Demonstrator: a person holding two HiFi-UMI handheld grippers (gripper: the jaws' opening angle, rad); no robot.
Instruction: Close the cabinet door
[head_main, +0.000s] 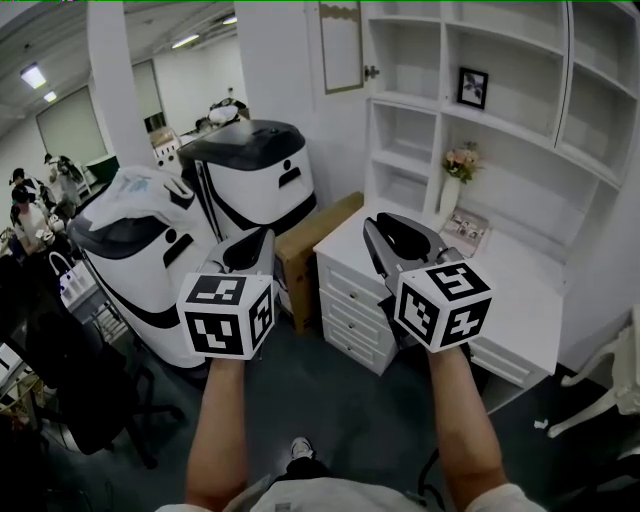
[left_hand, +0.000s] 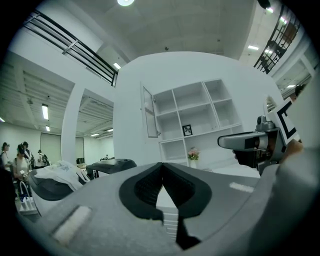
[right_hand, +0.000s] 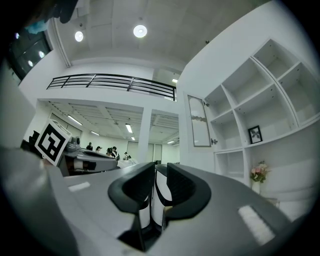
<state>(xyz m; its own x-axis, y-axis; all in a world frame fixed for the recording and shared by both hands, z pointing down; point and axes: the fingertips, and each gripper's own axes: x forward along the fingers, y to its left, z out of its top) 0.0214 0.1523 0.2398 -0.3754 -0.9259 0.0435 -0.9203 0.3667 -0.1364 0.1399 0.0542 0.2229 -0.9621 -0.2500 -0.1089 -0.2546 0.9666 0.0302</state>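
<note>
White framed cabinet door (head_main: 342, 45) stands open, far up-left of your nearer right gripper (head_main: 385, 228). Its jaws: narrow, empty; left gripper (head_main: 262, 240): closed

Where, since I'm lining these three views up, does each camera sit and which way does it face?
Head view: on the person's head, looking steeply down at the desk and shelves; both forearms, left gripper and right gripper show.
Left gripper view: on the left gripper, along its closed jaws toward the shelves; right gripper at right.
Right gripper view: on the right gripper, along its slightly parted, empty jaws; left gripper at left.
Shared: all show the open cabinet door.
</note>
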